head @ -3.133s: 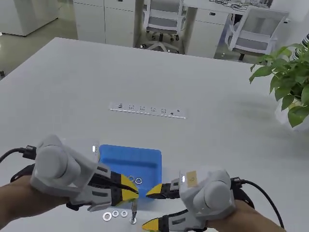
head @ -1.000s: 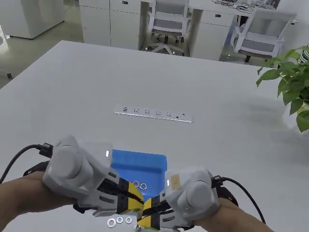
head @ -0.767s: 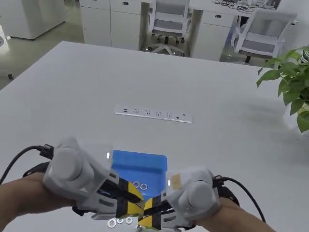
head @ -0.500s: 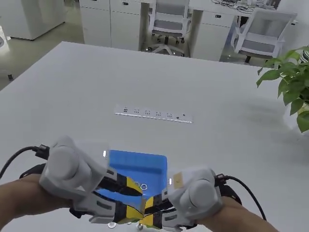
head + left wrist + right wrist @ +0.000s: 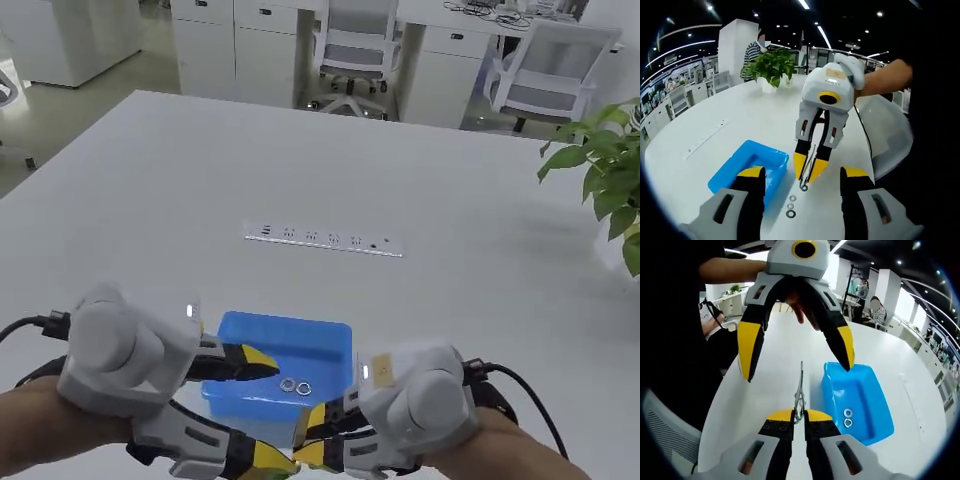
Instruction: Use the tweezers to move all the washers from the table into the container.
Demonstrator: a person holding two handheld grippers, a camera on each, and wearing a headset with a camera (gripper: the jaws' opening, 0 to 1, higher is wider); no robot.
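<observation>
Left to right then. The left tongs (image 5: 796, 354) are spread wide with nothing in them, hanging over the counter (image 5: 300, 160) facing the other hand, so they're not really in play. In the left gripper view the blue container (image 5: 752, 155) sits on the left, and just off its near corner there's a short row of washers (image 5: 790, 213) lying flat on the counter. At the far end of that row is one more washer (image 5: 804, 188), and the tips of the tweezers (image 5: 800, 387) come down right onto it. It's too small to tell if it's actually pinched or the tips are only touching it. The right tongs (image 5: 799, 416) are clamped shut on the handle end of the tweezers, which stick straight out ahead along the tongs' own line.

The bit that matters imo: in the right gripper view the tweezers run parallel to the container's long side. The container is just beside them on the right, with two washers (image 5: 848, 418) already inside. So the drop looks like a short sideways hop over the near wall, not a reach forward, and it's the right hand's job since that one has the tool. I'd guess the lift has to clear the wall cleanly, because a flat washer slips out of thin tips pretty easily
</observation>
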